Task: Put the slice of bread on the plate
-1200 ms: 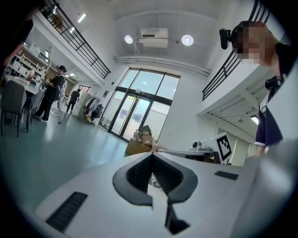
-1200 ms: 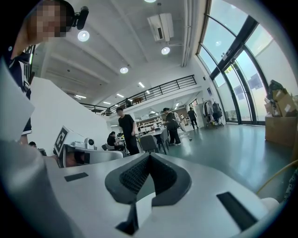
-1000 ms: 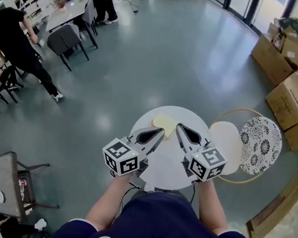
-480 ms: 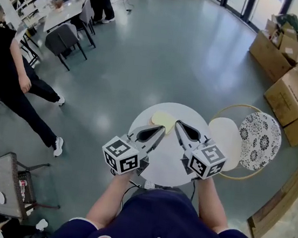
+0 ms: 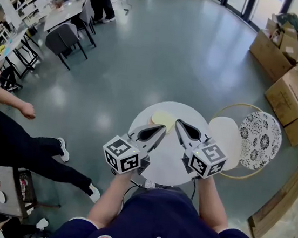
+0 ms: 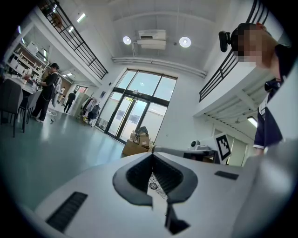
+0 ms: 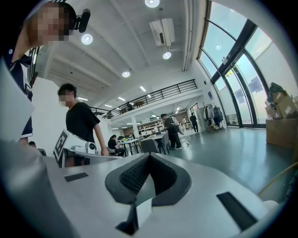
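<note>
We find the slice of bread (image 5: pixel 163 119) lying flat on the far left part of the round white table (image 5: pixel 167 155), not on a plate. The left gripper (image 5: pixel 162 129) and right gripper (image 5: pixel 179 123) hover above the table, each with its jaws closed tip to tip on nothing.

We judge the approach to the bread to be the step in hand. The next move calls for parting one gripper's jaws and lowering them to the slice's edge.

Right of the table lie a plain white disc (image 5: pixel 225 143) and a floral disc (image 5: pixel 259 138). We cannot tell which serves as the plate. Both gripper views look across the hall and show no bread.
</note>
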The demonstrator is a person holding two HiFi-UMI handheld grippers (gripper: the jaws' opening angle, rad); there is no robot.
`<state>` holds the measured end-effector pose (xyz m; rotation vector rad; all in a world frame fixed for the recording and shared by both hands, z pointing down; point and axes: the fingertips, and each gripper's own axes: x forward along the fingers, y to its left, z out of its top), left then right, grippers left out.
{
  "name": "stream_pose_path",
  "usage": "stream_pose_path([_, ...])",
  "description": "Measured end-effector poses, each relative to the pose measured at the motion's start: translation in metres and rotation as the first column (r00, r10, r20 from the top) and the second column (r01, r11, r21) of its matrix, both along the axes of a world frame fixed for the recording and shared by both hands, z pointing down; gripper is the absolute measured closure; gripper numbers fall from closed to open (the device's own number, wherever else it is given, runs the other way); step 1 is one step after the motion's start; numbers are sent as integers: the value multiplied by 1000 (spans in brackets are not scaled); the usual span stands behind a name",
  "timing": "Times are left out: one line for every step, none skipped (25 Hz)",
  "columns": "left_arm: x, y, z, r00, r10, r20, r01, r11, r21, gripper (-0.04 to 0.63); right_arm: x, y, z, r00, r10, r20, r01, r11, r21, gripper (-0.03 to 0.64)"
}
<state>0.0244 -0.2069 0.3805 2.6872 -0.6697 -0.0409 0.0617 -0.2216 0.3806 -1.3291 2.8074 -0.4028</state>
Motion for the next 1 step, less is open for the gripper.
stream_pose_path([0,0,0,1000,0,0,0,1000,0,589,0,0,0,1000,1,0,-1,1000,0,611])
